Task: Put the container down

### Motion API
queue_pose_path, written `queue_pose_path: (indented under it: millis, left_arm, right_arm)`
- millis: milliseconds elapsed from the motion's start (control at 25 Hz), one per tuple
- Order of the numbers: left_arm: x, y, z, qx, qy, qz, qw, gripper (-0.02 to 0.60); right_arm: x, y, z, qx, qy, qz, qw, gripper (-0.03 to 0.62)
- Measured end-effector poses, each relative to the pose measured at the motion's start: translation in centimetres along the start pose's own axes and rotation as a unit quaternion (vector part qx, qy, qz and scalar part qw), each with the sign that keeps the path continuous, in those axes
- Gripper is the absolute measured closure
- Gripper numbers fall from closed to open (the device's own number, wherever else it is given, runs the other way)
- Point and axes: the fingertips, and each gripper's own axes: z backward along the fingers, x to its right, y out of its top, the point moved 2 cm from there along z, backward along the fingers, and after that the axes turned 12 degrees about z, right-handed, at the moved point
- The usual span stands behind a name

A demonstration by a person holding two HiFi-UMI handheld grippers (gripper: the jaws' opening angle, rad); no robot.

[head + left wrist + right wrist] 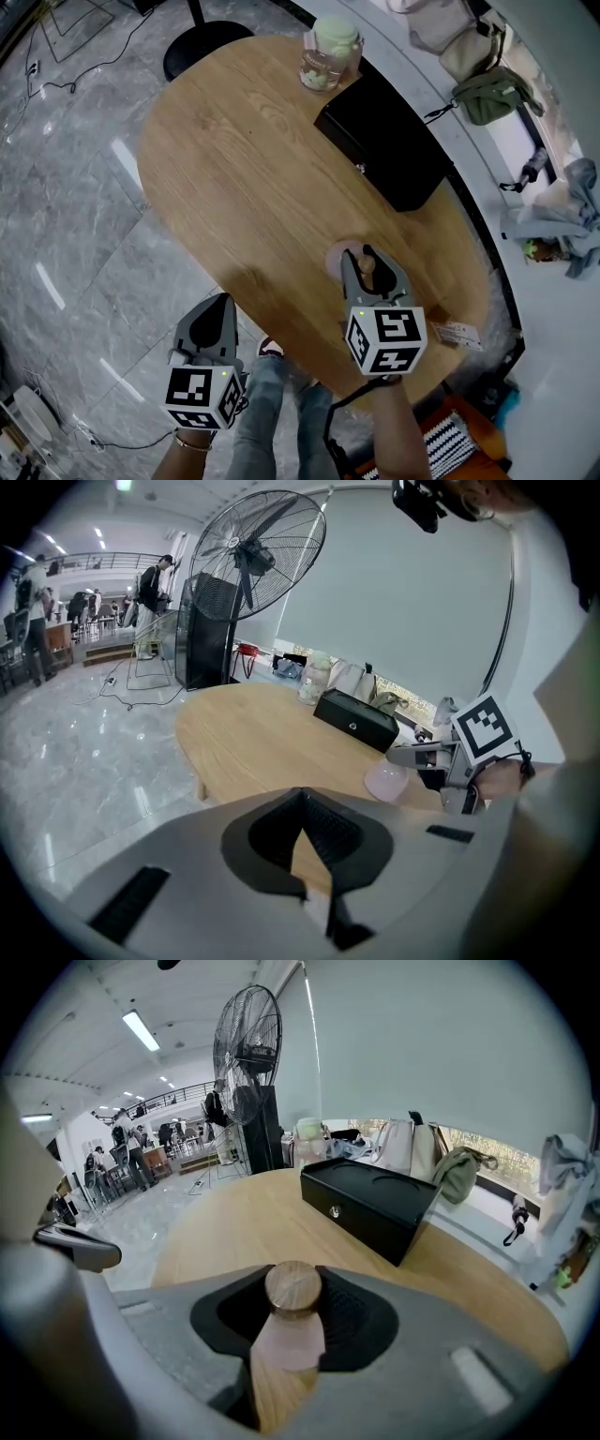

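The container is a pale pink pot (pixel 338 259) with a round wooden knob (pixel 367 265) on top, low at the near right of the oval wooden table (pixel 234 159). My right gripper (pixel 359 255) is shut on that knob (pixel 292 1293), one pad on each side of it, with the pink body (pixel 286 1340) showing below. The left gripper view shows the pot (pixel 386 780) down at the tabletop; I cannot tell whether it touches. My left gripper (pixel 223 300) hangs off the table's near left edge, shut and holding nothing, its tips meeting (pixel 302 799).
A black box (pixel 384 141) lies just beyond the pot at the right. A glass jar with a green lid (pixel 330 54) stands at the far end. A small card (pixel 457 333) lies by the near right edge. A tall fan (pixel 258 550) stands past the table.
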Motion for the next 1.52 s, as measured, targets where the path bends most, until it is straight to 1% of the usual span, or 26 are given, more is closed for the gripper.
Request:
queue_pose_path:
  millis: [240, 760, 1080, 1240, 1520]
  left_arm:
    - [0.2, -0.4, 0.3, 0.001, 0.001, -0.001, 1.0, 0.588]
    - [0.8, -1.1, 0.9, 0.002, 0.0, -0.005, 1.0, 0.588]
    - [0.7, -1.5, 1.5, 0.006, 0.004, -0.004, 1.0, 0.588]
    - [0.9, -1.6, 2.0, 0.008, 0.003, -0.004, 1.0, 0.588]
    - [1.0, -1.2, 2.8, 0.018, 0.007, -0.003, 0.9998, 0.588]
  right_arm:
    - [-0.1, -0.1, 0.1, 0.005, -0.002, 0.0, 1.0, 0.461]
    - [-0.8, -0.5, 0.2, 0.01, -0.006, 0.037, 0.999, 0.461]
    - [-0.8, -0.5, 0.3, 0.019, -0.013, 0.041, 0.999, 0.461]
    - [-1.0, -0.4, 0.3, 0.02, -0.011, 0.055, 0.998, 0.461]
    - [-1.2, 0.6, 1.2, 0.034, -0.008, 0.062, 0.997, 0.434]
